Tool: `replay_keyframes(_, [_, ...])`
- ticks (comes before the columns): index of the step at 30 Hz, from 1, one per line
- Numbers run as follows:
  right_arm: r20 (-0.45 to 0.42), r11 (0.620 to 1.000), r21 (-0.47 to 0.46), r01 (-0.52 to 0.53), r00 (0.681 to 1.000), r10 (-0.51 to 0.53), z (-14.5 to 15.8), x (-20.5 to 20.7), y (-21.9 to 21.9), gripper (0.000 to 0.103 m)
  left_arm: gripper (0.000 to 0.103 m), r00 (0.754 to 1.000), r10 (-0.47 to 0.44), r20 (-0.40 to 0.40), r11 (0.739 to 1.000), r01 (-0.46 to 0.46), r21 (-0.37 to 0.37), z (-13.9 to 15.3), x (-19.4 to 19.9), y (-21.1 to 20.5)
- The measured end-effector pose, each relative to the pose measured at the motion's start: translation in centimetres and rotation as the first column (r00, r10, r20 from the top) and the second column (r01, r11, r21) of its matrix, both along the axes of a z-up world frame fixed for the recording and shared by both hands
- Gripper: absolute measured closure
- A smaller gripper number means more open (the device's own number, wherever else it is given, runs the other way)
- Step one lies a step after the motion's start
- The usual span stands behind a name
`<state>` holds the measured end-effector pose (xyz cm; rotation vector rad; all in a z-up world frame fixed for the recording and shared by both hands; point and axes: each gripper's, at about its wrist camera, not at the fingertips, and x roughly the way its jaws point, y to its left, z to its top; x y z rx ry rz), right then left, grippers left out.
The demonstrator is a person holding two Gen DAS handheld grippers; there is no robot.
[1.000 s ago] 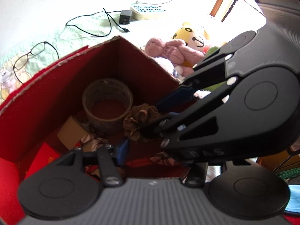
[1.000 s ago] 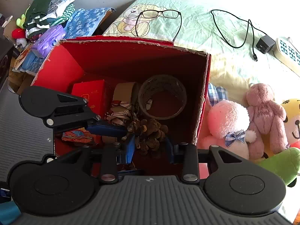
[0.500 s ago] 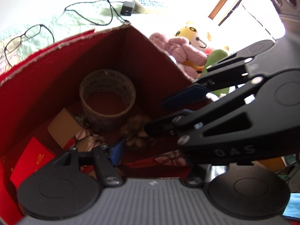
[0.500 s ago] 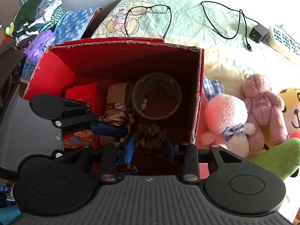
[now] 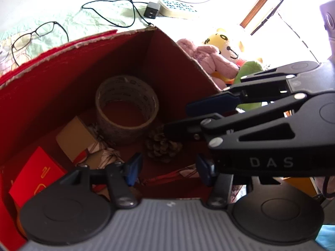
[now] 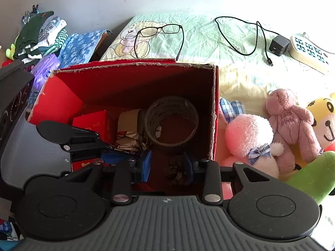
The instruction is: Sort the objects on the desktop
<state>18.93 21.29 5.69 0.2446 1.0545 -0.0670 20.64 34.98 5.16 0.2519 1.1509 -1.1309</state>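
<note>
Pine cone lies on floor of red box, near-right part, just near of tape roll; it rests on its side, long axis approx left-right, but scales are dim so tip direction can't be told. Both grippers hang over box w/ jaws parted, empty: right gripper straddles the cone from above, not touching; left gripper likewise open, cone beyond its tips. Tape roll stands w/ hole facing up, near right wall.

Counts in box: 1 cone, 1 tape roll, 1 small red carton at left, 1 tan card piece, 1 patterned cloth bundle.

Outside: 1 pr glasses far side on bedsheet; 1 black charger w/ cable; 1 power strip far right; 4 plush toys right of box – pink rabbit, mauve bear, yellow tiger, green one.
</note>
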Motion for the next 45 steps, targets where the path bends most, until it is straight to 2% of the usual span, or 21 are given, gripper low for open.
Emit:
replay_keyframes(3, [0.017,1.0,-0.019,0.0,1.0,0.0,-0.2,-0.4,0.3,0.068,0.047,0.999,0.017,0.036,0.999,-0.019,0.042,0.1,-0.3,-0.2])
replay_keyframes(6, [0.03,1.0,-0.029,0.003,1.0,-0.002,-0.2,-0.6,0.4,0.068,0.041,0.998,0.032,0.051,0.998,-0.035,0.059,0.1,-0.4,-0.1])
replay_keyframes(10, [0.056,0.999,0.001,0.032,0.998,-0.032,-0.2,-0.9,-0.1,0.069,0.039,0.998,0.049,0.047,0.996,-0.052,0.068,0.0,-0.3,0.2])
replay_keyframes(13, [0.073,0.998,0.023,0.053,0.996,-0.054,-0.2,-1.3,-0.3,0.07,0.04,0.994,0.069,0.086,0.994,-0.075,0.077,0.4,-0.4,0.6])
replay_keyframes(21, [0.093,0.997,0.03,0.076,0.993,-0.078,-0.2,-1.6,-0.2,0.069,0.026,0.978,0.165,0.131,0.978,-0.179,0.103,0.8,-0.1,1.6])
replay_keyframes(26, [0.111,0.994,0.058,0.097,0.988,-0.103,-0.3,-1.9,-0.3,0.068,0.022,0.959,0.212,0.188,0.963,-0.238,0.13,0.9,-0.5,2.1])
replay_keyframes(29, [0.122,0.992,0.063,0.105,0.986,-0.112,-0.3,-2.1,-0.1,0.066,0.016,0.939,0.26,0.226,0.945,-0.296,0.141,1.0,-0.6,2.1])
replay_keyframes(38, [0.145,0.991,0.057,0.119,0.981,-0.127,-0.4,-2.4,0.0,0.066,0.016,0.9,0.328,0.286,0.899,-0.39,0.199,1.2,-0.5,2.3])
replay_keyframes(45, [0.156,0.992,0.027,0.122,0.98,-0.124,-0.5,-2.5,0.3,0.065,0.016,0.899,0.337,0.281,0.886,-0.403,0.228,1.0,-0.5,2.3])
